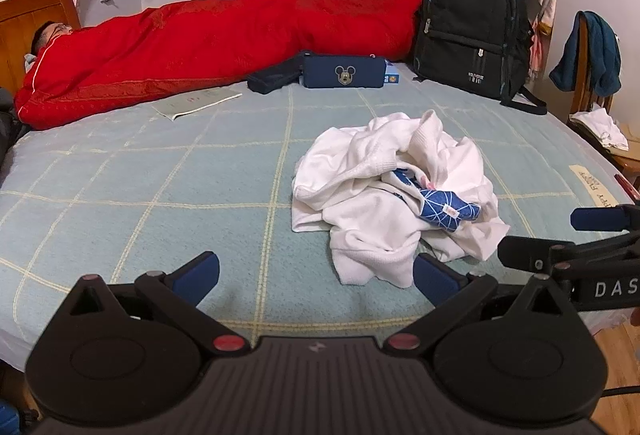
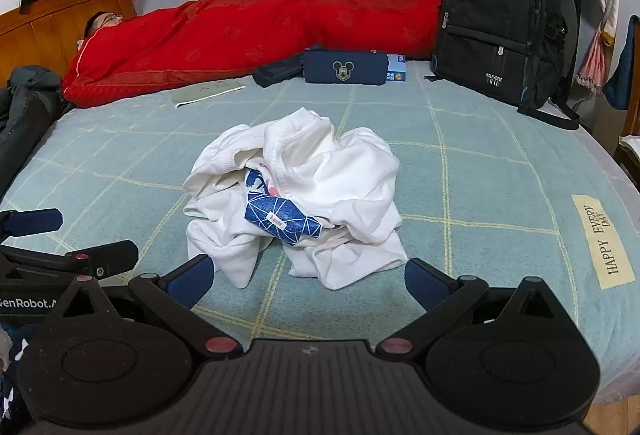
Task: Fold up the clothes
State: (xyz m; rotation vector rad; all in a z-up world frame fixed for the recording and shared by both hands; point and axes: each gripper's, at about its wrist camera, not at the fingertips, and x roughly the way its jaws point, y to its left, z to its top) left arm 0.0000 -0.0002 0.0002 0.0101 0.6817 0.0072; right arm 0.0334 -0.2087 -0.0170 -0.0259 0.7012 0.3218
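The white garment (image 2: pixel 296 195) lies crumpled in a heap on the green checked bed sheet (image 2: pixel 480 203), closer to the near edge of the bed than to the far side, with a blue patterned part (image 2: pixel 282 221) poking out of its folds toward the near edge. Both tools are empty and spread as wide as they go: the right gripper (image 2: pixel 306 281) hovers just short of the heap's near hem, almost centred on it, while the left gripper (image 1: pixel 316 277) hangs over bare sheet with the heap ahead and to its right, one blue pad just beside the cloth's lowest fold. Nothing is folded yet, so the step in hand looks like untangling the heap and laying it flat. Doing that well probably means not biting into the middle of the bundle — several layers would come up together and stay twisted. Better to pick two separate outer edges, such as the hem lobes (image 2: pixel 240 267) drooping toward the near edge, pinch a single layer with each tool, then lift and draw them apart toward the left and right edges of the bed. There is open sheet on both sides for spreading. The red quilt (image 1: pixel 208 43), the dark pouch (image 1: pixel 344 71) and the backpack (image 1: pixel 472 27) sit along the far edge — well apart from the work.
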